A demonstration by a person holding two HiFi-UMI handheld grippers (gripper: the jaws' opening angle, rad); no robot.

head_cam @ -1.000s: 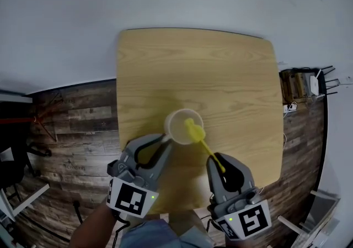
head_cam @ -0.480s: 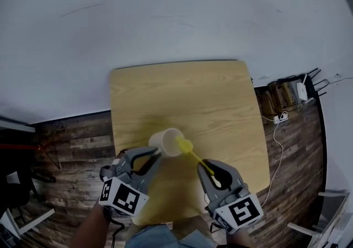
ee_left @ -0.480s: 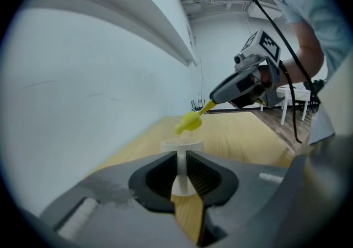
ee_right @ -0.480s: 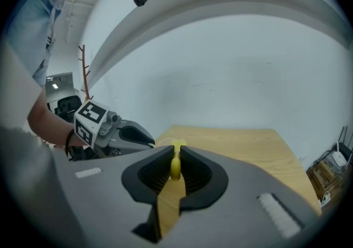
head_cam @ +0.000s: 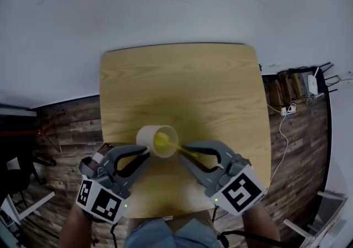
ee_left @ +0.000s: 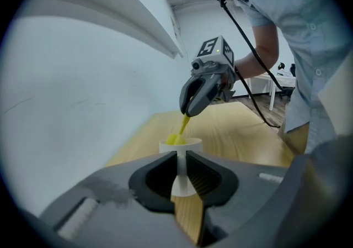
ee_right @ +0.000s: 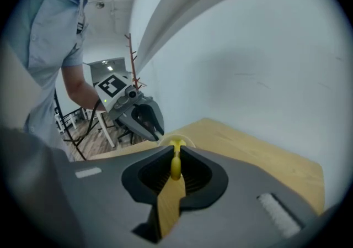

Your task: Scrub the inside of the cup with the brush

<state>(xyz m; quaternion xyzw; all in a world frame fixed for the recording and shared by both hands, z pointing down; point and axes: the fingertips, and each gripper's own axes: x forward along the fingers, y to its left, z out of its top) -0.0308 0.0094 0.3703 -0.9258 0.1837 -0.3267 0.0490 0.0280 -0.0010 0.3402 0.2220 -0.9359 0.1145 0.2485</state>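
Yellow brush (head_cam: 164,143), clamped in my right hand-held gripper (head_cam: 186,156), dips inside the cup (head_cam: 148,134). My left hand-held gripper (head_cam: 144,152) has just been closing and pinches the cup; I should brace it while circling the bristles.

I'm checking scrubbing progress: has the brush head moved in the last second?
Yes. Against the table, the brush head has shifted left, toward the table's left edge, and now sits inside the cup, no longer beside its rim.
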